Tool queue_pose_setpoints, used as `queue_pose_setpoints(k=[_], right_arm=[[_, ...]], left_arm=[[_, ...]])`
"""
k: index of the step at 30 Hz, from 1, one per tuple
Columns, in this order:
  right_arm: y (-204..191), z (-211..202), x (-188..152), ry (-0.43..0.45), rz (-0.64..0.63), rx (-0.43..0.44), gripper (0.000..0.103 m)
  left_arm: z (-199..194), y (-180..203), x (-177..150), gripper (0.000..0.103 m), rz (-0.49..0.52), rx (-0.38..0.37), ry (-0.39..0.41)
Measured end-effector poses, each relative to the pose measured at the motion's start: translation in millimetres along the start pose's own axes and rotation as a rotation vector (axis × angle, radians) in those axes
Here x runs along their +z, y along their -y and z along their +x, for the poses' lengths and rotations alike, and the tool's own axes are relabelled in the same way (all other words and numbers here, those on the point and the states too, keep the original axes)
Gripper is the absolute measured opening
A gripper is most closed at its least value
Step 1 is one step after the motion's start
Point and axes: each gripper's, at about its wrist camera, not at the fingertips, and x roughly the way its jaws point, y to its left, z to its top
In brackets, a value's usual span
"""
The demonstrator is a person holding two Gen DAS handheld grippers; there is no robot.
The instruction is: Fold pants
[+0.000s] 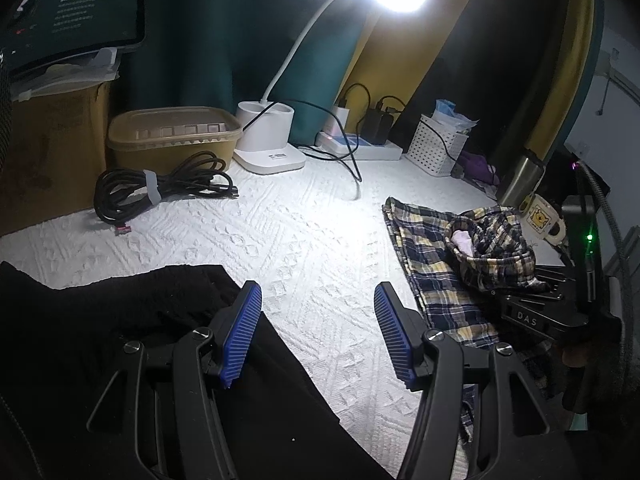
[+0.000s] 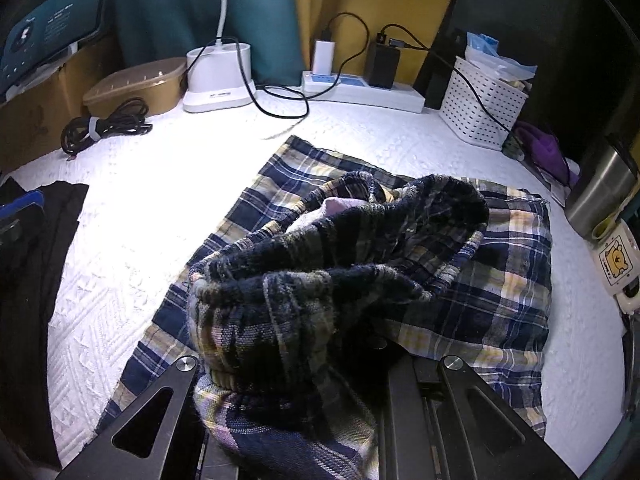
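Observation:
Blue, yellow and white plaid pants lie partly spread on the white textured cloth. Their waistband end is bunched into a raised, open loop over my right gripper. That gripper is shut on the fabric, and its fingertips are hidden under it. In the left wrist view the same bunch hangs at the tip of the right gripper. My left gripper stands open over bare cloth, with nothing between its blue pads. A black garment lies just to its left.
Along the back stand a brown lidded container, a coiled black cable, a white lamp base, a power strip with chargers and a white basket. A steel flask and a mug sit at the right.

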Motion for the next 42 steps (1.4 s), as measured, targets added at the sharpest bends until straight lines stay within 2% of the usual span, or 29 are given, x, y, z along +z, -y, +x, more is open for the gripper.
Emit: queue_pose_setpoints(k=[10,12,14,16,24,31,33,38,42], right_arm=[[-16,-3,-5,0.001,-0.058,0.016,0.015],[-16,-5,-6,0.001,-0.066,0.035,0.024],[-17,-8,-7,0.005,-0.064,0.077,0.054],[-18,-14,-8,0.026,-0.067,0.111,0.066],[-6,-36,-13,0.075,-0.068,0.193,0.066],[33,-60,-19,0.126,-0.011,0.237,0.067],[43,-67,-22,0.142,0.007,0.255,0.069],[75,-86,-32,0.194,0.058,0.268,0.083],[104,-87,-38,0.207,0.107,0.243,0.083]], left_arm=[[1,4,0,0.058,0.015,0.024,-0.009],[1,7,1,0.059,0.023,0.032,-0.012],[0,10,2,0.058,0.033,0.04,-0.017],[0,15,4,0.058,0.044,0.046,-0.02],[-1,40,18,0.059,0.093,0.081,-0.016],[12,70,31,0.059,0.149,0.078,-0.032],[18,83,35,0.059,0.177,0.071,-0.041],[26,110,44,0.059,0.227,0.064,-0.049],[33,126,51,0.059,0.247,0.038,-0.057]])
